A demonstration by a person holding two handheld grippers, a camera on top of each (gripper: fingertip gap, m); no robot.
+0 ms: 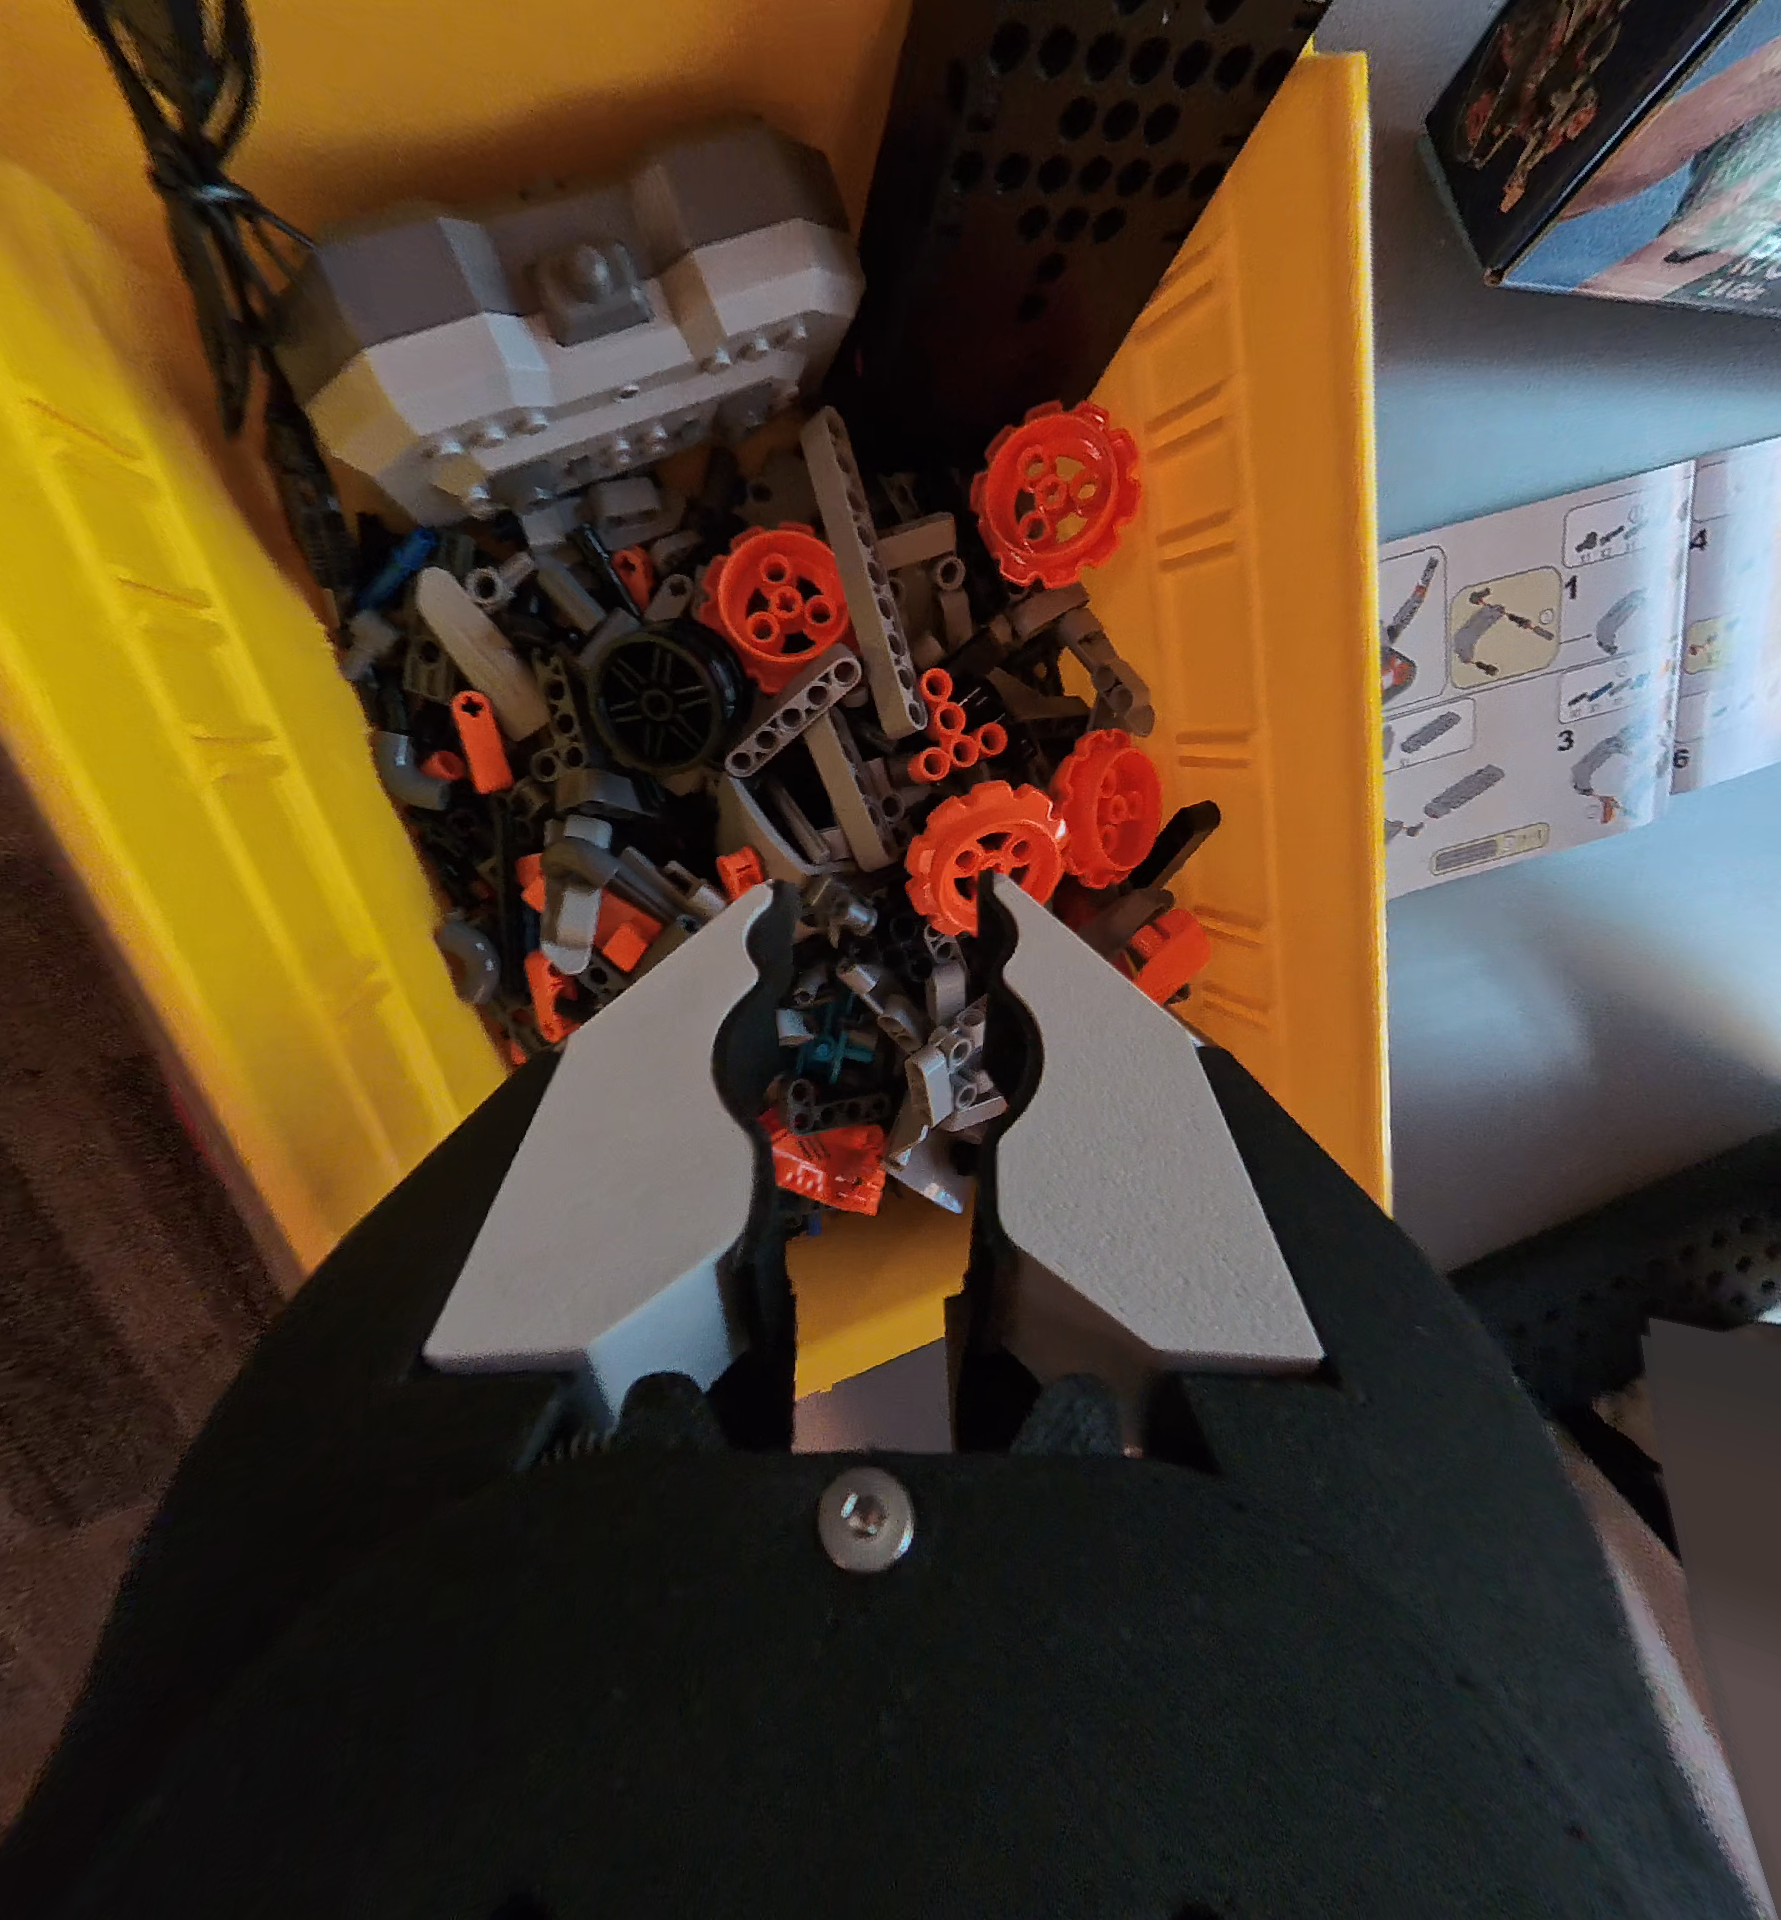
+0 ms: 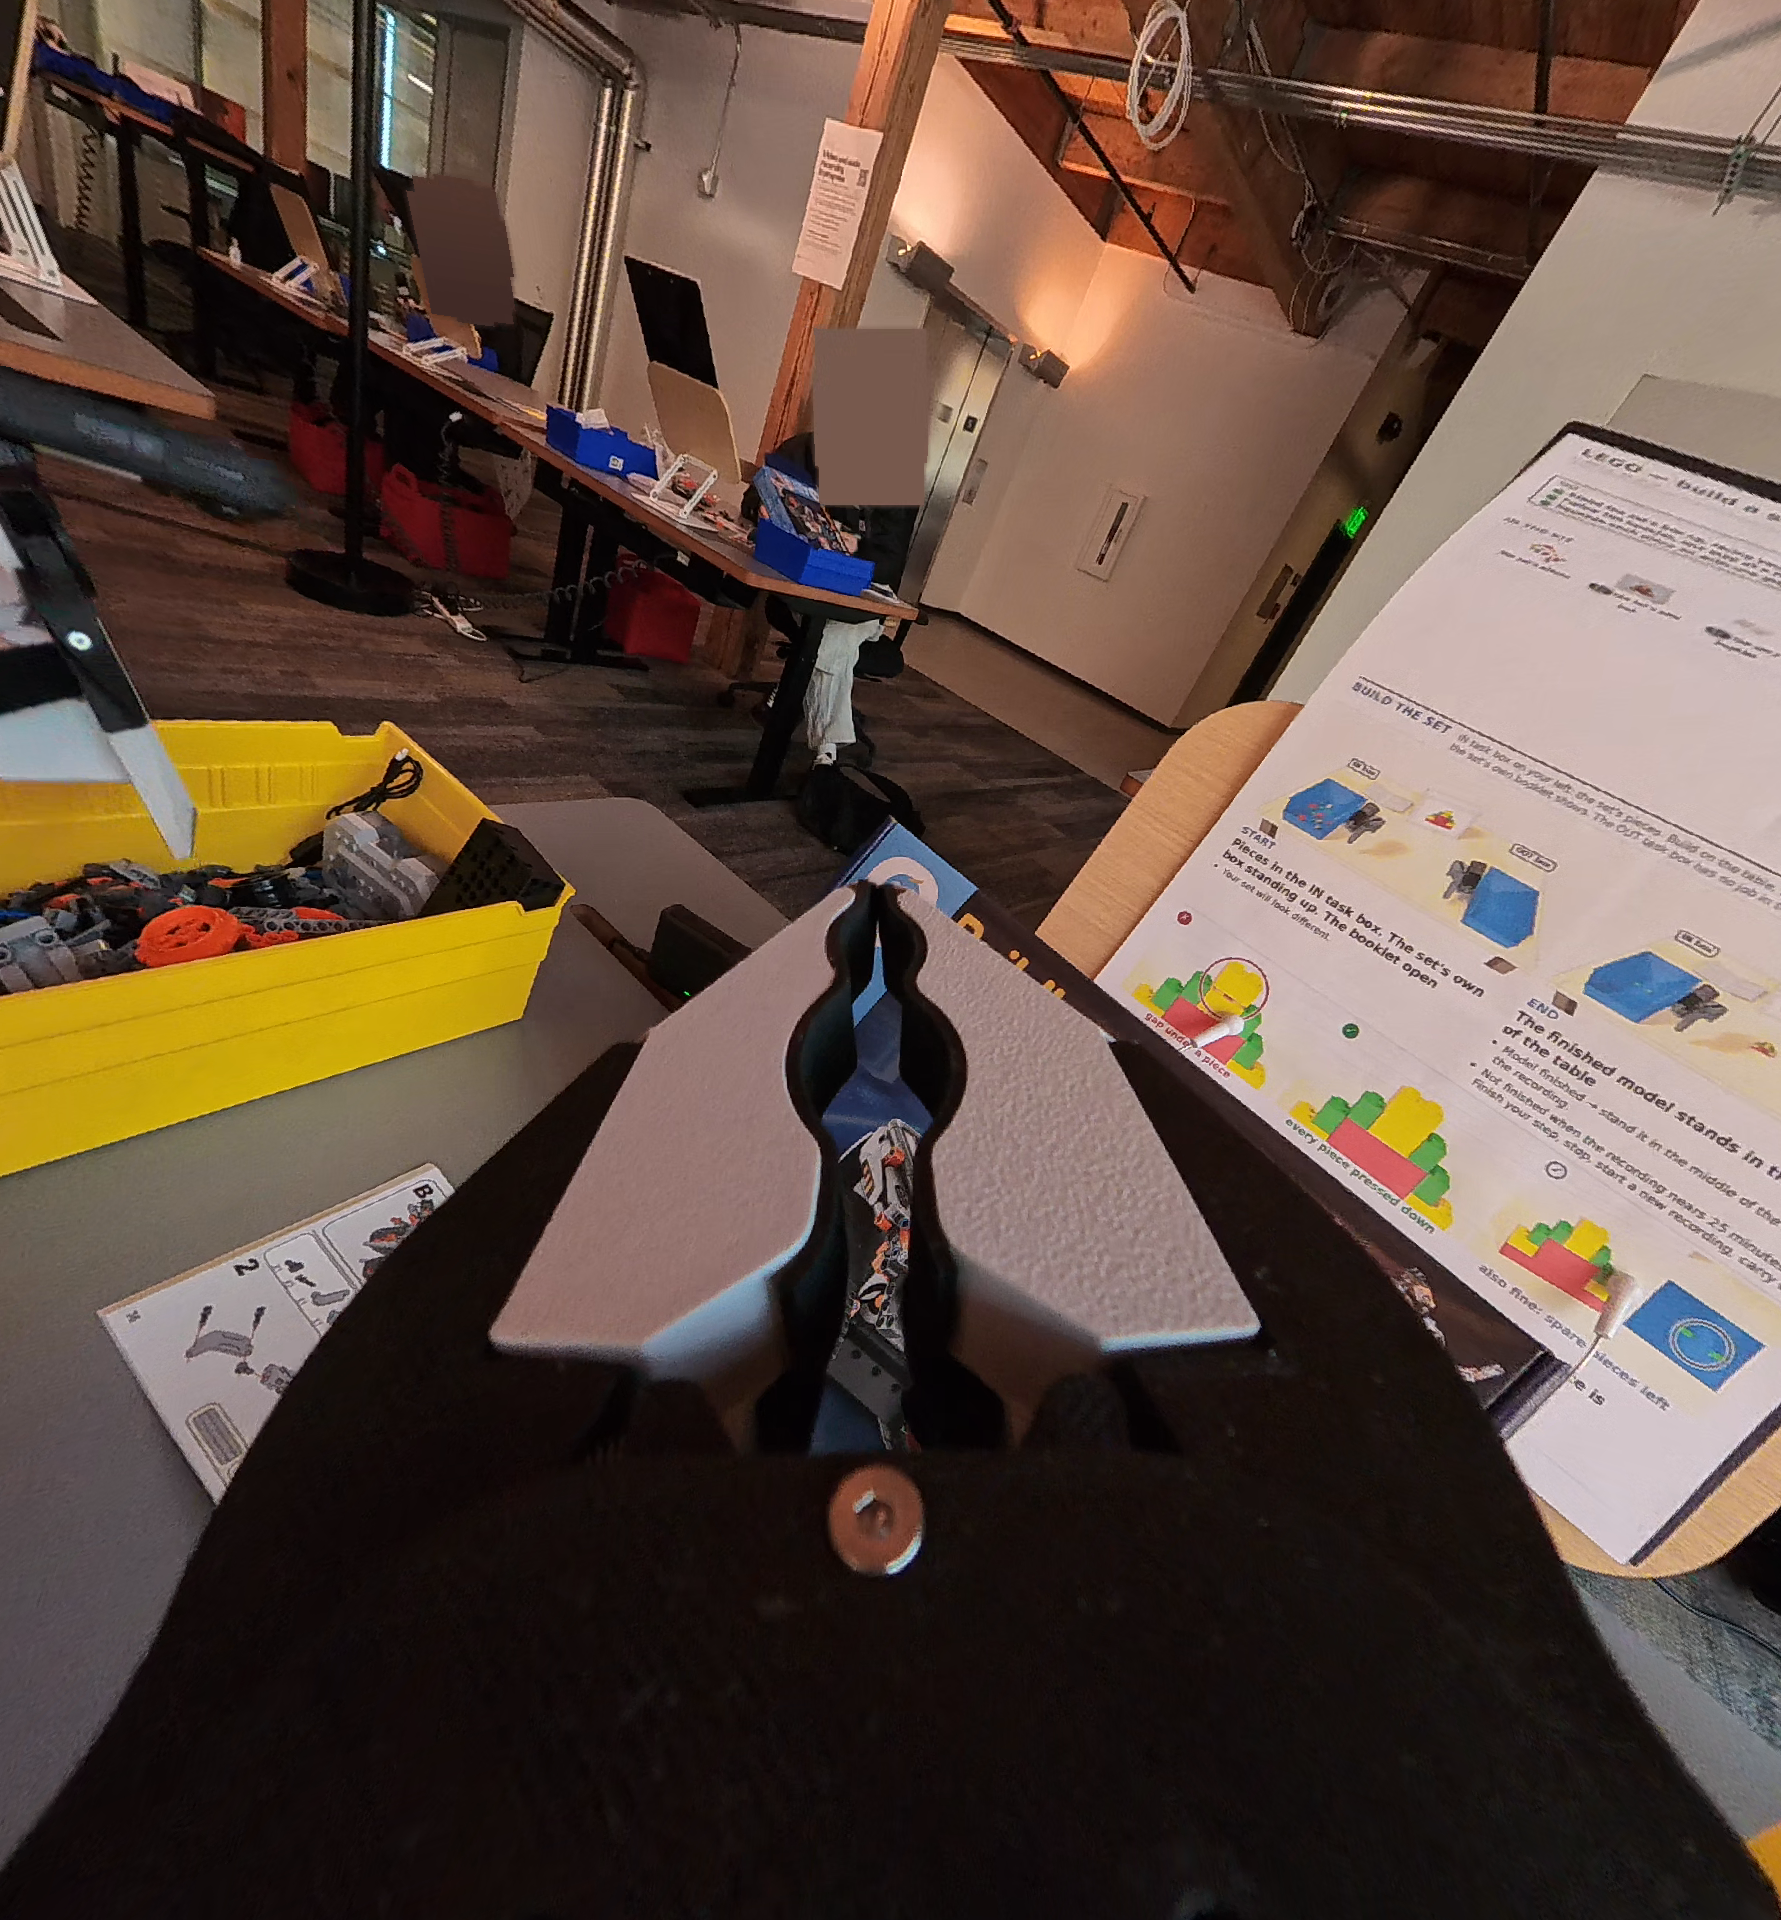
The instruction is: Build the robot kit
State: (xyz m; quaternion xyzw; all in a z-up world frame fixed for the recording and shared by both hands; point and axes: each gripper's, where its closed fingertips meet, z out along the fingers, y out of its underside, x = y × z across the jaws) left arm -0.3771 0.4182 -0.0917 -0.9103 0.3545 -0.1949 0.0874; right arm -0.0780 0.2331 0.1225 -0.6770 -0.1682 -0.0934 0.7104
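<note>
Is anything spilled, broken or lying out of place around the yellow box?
Nothing stands out. The loose pieces all lie inside the yellow box, none on the table. The booklet lies flat beside it.

The left claw [image 1: 881, 899] hangs with fingers apart over the yellow bin [image 1: 1270, 520], just above mixed grey, black and orange pieces [image 1: 761, 790], nearest an orange gear [image 1: 985, 857]. The right claw [image 2: 878, 902], fingers pressed together and empty, hovers above the desk [image 2: 55, 1455] before a blue box [image 2: 896, 883].
</note>
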